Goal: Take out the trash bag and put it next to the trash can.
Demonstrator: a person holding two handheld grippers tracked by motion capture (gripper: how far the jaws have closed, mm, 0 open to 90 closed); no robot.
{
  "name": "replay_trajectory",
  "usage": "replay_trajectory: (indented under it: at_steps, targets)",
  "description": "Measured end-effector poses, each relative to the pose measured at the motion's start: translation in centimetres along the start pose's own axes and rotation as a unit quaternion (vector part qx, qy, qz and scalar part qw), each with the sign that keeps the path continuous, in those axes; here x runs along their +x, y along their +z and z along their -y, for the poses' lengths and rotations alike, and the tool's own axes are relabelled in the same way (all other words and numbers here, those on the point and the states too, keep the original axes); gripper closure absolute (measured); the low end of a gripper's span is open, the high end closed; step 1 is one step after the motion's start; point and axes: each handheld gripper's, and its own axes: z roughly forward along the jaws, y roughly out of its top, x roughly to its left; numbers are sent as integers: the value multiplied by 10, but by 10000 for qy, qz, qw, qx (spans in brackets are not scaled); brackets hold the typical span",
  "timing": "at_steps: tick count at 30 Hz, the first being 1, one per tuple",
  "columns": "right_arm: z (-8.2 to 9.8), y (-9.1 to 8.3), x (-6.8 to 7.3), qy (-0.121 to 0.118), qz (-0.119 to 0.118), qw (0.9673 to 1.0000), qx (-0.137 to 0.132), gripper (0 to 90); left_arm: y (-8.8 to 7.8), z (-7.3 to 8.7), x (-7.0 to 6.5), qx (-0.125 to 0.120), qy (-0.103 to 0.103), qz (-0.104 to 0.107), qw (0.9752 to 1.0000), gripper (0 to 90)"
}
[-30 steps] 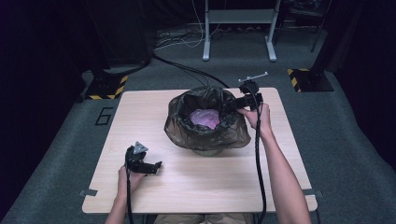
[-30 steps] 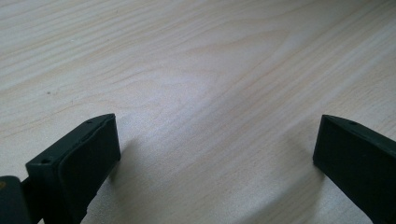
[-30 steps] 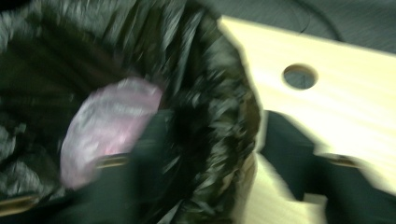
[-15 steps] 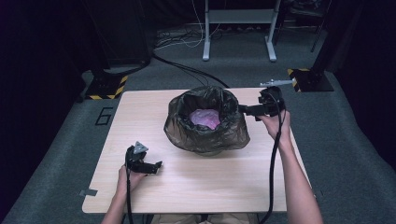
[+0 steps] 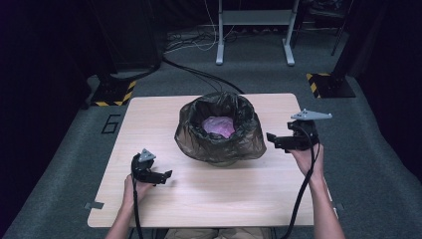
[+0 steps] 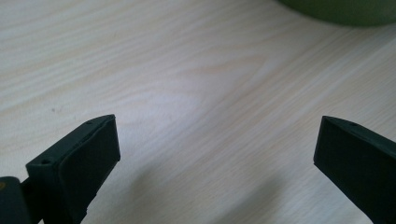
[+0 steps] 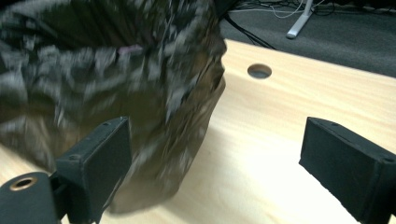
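A bin lined with a dark, see-through bag [image 5: 219, 144] stands at the middle of the wooden table [image 5: 224, 199]. Something pink [image 5: 218, 126] lies inside it. My right gripper [image 5: 271, 137] hovers just right of the bag and points at it. Its jaws opened wide and have just closed slightly; they stand open with nothing between them. In the right gripper view, the right gripper [image 7: 218, 126] frames the blurred bag wall [image 7: 116, 70] at left. My left gripper [image 5: 166, 175] rests low at the table's front left. The left gripper [image 6: 218, 125] stands open over bare wood, with the bag's edge [image 6: 341, 9] farther off.
A round hole [image 7: 259, 71] is cut in the tabletop behind the bag. On the grey carpet beyond the table are a metal stand [image 5: 254, 20], cables [image 5: 199, 74], and two feet with yellow-black tape [image 5: 323, 82]. A "6" [image 5: 110, 123] is marked on the floor at left.
My right gripper left the bag's far right rim and drew away to the right and toward the person. The bag now sits free. The left gripper stayed put.
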Motion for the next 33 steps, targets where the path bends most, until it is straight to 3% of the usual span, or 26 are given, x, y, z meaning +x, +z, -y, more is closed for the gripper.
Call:
replay_trajectory:
  at_steps: [1, 5, 15, 26, 33]
  targets:
    - [8, -1, 5, -138, 46, 9999, 46, 82, -4, -5, -1, -92, -2, 102, 9999, 2]
    - [22, -4, 14, -253, 62, 9996, 82, 86, -10, -15, -5, -221, 131, 242, 9994, 2]
    - [43, -8, 34, -504, 35, 9987, 82, 102, -18, -36, -18, -568, 358, 498, 9965, 2]
    - [51, 19, 48, -736, -38, 9969, 269, 153, -12, -62, -30, -725, 596, 695, 9932, 17]
    - [53, 30, 47, -780, -10, 9965, 285, 363, -11, -77, -31, -930, 647, 761, 9906, 160]
